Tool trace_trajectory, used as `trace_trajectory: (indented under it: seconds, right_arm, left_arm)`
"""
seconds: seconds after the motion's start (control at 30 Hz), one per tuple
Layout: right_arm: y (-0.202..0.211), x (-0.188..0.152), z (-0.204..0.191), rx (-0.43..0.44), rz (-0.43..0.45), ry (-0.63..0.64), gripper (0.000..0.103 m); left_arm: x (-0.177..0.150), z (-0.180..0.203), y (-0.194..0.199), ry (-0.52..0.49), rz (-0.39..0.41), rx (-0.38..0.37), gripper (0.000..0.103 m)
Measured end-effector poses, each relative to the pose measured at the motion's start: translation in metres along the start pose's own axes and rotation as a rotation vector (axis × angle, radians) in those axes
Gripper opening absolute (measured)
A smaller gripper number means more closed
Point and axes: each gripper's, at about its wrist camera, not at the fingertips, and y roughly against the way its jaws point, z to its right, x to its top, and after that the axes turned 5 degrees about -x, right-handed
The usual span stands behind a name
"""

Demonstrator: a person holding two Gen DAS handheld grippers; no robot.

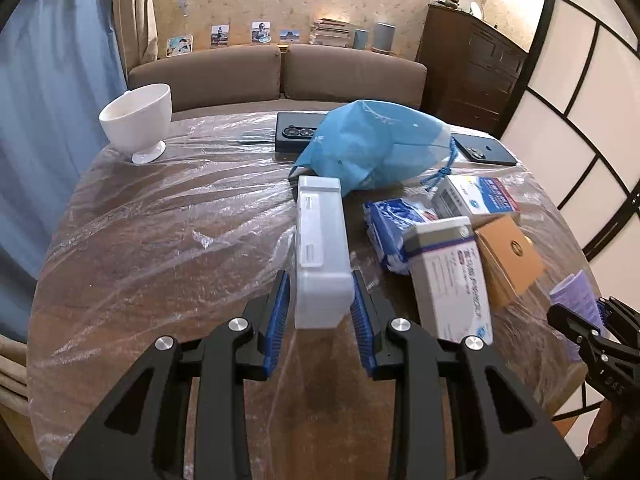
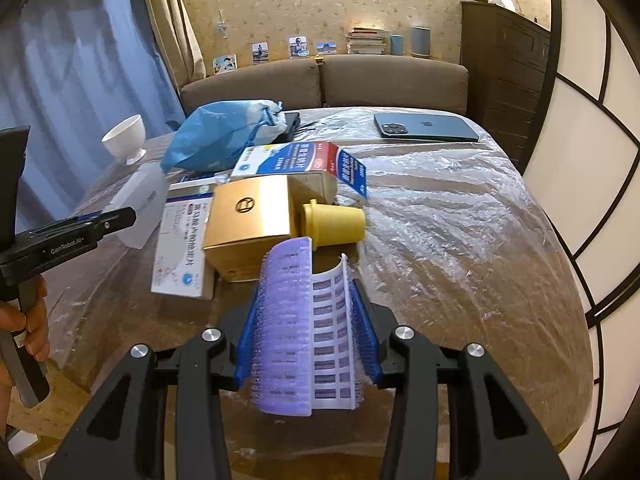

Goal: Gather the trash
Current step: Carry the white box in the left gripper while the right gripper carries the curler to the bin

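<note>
Both tongs hold trash above the plastic-covered table (image 1: 160, 216).

The left gripper (image 1: 318, 304) is clamped on a white plastic box (image 1: 320, 248); the right gripper (image 2: 304, 320) pinches a curled purple blister sheet (image 2: 288, 320). Just ahead of the right tongs lie a yellow cup (image 2: 334, 222) and gold box (image 2: 248, 220), with a blue bag (image 2: 216, 136) beyond.

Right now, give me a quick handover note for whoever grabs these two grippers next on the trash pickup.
Left gripper: shut on the white plastic box, held above the table.
Right gripper: shut on a purple blister sheet, curled between the pads.
Still on the table: blue bag, gold carton, yellow cup on its side, two medicine boxes, blue packet.
Not trash, probably: white bowl, two phones.
Done: two items picked up. Left: bag them, I'd guess in the blue bag, then the rest.
</note>
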Motion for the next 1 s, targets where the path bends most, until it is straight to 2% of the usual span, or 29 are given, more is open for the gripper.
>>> trace_trajectory:
  seconds: [0.2,0.33,0.63,0.7,1.0]
  right_arm:
    - [0.003,-0.004,-0.009,0.005,-0.002,0.020,0.041]
    - [0.000,-0.007,-0.012,0.008,-0.015,0.018,0.041]
    - [0.001,-0.015,-0.017,0.016,-0.026,0.027,0.041]
    - [0.002,-0.017,-0.018,0.020,-0.026,0.028,0.041]
    - [0.013,-0.021,-0.016,0.043,-0.016,0.030,0.041]
  left_arm:
    - [-0.007,0.005,0.007,-0.024,0.002,-0.003,0.033]
    - [-0.002,0.004,-0.004,-0.026,-0.013,-0.025,0.033]
    - [0.016,0.003,-0.035,-0.011,-0.018,0.016,0.034]
    - [0.018,0.002,-0.038,-0.006,-0.016,0.015,0.028]
    - [0.003,-0.005,-0.014,0.018,-0.011,-0.026,0.028]
